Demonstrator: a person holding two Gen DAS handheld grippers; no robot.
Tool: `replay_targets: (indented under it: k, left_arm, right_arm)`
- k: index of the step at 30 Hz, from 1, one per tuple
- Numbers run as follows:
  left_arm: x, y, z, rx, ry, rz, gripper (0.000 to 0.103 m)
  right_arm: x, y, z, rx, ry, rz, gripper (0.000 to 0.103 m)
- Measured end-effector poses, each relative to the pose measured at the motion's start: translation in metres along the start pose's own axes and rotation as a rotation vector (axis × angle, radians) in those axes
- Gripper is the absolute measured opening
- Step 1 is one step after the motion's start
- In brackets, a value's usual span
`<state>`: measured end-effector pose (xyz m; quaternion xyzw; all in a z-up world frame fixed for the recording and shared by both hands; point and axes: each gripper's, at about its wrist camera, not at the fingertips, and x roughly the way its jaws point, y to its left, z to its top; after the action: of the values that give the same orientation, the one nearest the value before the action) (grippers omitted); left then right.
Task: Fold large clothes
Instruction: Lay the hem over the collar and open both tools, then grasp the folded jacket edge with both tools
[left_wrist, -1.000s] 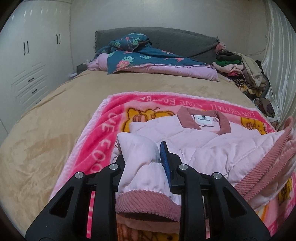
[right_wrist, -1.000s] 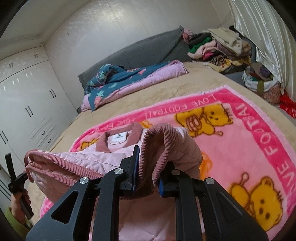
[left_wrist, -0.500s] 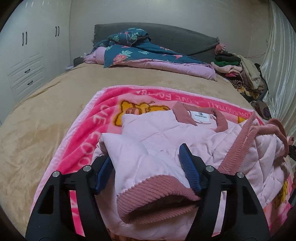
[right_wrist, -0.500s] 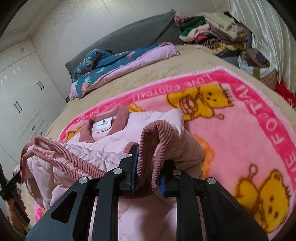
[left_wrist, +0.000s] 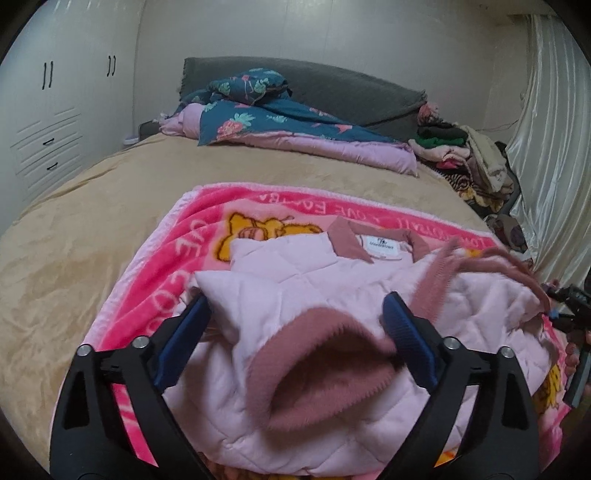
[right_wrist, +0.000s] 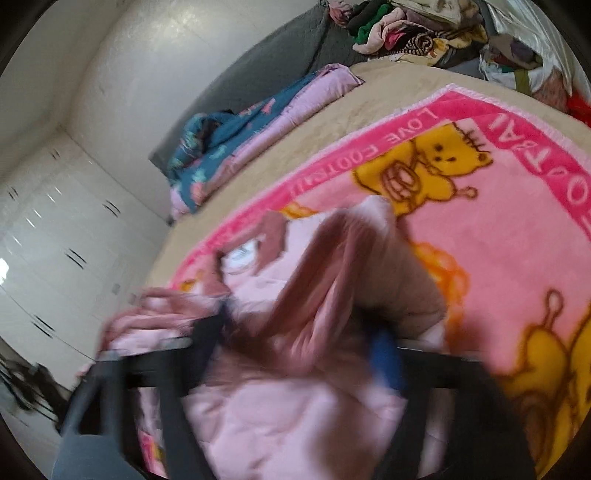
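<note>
Left gripper opening, blue pads wide of the ribbed dusty-rose cuff lying loose between them, not pinched. Right gripper likewise opening, blurred, dusty-rose ribbed trim slack between its fingers. Pale pink quilted jacket heaped on the near half of the bright pink bear-print fleece blanket, collar toward the far edge. Beyond, tan bedspread, then dark floral quilt at the head of the bed.
</note>
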<state>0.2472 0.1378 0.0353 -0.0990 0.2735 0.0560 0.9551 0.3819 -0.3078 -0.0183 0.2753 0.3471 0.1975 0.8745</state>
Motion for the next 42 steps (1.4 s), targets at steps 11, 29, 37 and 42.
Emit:
replay_targets:
  k: [11,29,37,42]
  left_arm:
    - [-0.015,0.045,-0.015,-0.082,-0.032,0.070,0.093]
    - [0.037,0.064,-0.086,-0.112,0.153,-0.076,0.036]
    - [0.045,0.041,-0.028,-0.025,0.065,-0.008,0.025]
    - [0.074,0.030,-0.005,0.016,0.064,0.045,0.025]
  right_arm:
    - [-0.058,0.015,-0.037,-0.336,-0.121,-0.235,0.099]
    - [-0.033,-0.006,-0.111,-0.565,-0.048,-0.243,0.043]
    - [-0.016,0.019,-0.053,-0.531,-0.131,-0.275,0.029]
    - [0.011,0.019,-0.021,-0.466,-0.119,-0.303,0.029]
